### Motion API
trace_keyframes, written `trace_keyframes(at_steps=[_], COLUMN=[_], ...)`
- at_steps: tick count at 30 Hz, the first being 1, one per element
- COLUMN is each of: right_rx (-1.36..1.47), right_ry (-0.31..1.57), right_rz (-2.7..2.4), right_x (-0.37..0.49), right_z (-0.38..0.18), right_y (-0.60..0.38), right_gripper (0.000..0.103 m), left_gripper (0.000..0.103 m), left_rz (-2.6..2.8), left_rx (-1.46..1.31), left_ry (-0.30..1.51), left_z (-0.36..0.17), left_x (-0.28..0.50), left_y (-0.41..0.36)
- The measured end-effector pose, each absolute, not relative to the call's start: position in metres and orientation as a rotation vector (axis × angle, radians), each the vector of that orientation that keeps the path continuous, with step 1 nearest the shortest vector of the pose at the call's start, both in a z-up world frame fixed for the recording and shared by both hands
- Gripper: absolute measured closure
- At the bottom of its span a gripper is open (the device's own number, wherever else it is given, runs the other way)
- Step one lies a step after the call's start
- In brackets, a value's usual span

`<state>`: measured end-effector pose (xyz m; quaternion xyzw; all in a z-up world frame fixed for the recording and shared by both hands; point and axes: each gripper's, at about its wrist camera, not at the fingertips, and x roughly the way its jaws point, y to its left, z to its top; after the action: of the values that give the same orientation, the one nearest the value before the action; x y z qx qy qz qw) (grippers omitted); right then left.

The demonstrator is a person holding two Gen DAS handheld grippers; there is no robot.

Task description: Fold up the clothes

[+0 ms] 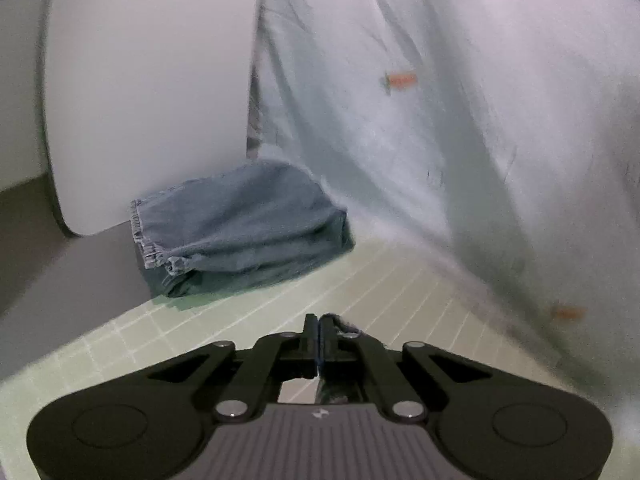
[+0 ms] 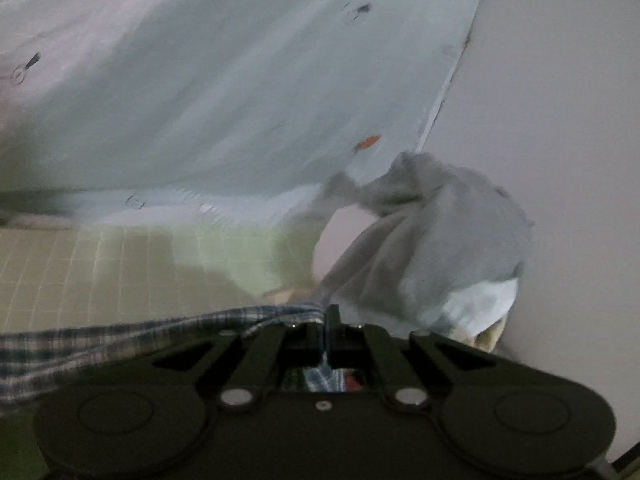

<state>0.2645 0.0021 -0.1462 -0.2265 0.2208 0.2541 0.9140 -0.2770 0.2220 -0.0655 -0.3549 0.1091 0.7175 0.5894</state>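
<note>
Green gridded tabletop (image 1: 400, 300). Right claw (image 2: 326, 316) clamped on plaid garment (image 2: 120, 332), presumably to spread it; left claw (image 1: 319, 324) together, pinching a dark edge.

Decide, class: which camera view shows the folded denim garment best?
The left wrist view. There the folded denim garment lies whole and fairly sharp on the green gridded mat, its gathered waistband visible. The right wrist view does not show it, only a crumpled grey garment.

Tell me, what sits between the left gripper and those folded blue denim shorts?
Nothing: in the left wrist view only bare green gridded mat lies between the left gripper and the denim shorts.
</note>
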Motion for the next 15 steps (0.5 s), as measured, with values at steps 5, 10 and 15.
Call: trace_keyframes(at_steps=[5, 10, 15], right_rx=[-0.397, -0.235, -0.161], right_ry=[0.584, 0.757, 0.884], right_rz=[0.592, 0.654, 0.816], right_x=[0.233, 0.187, 0.126], right_z=[-0.169, -0.189, -0.202], right_y=[0.005, -0.003, -0.012], right_gripper=[0.044, 0.013, 0.006], left_gripper=[0.033, 0.018, 0.018], left_rz=[1.531, 1.384, 1.235], left_rx=[-0.845, -0.977, -1.037], left_ry=[0.317, 0.396, 0.512], left_z=[-0.079, -0.106, -0.129], left_x=[-0.25, -0.226, -0.197], left_y=[0.195, 0.153, 0.11])
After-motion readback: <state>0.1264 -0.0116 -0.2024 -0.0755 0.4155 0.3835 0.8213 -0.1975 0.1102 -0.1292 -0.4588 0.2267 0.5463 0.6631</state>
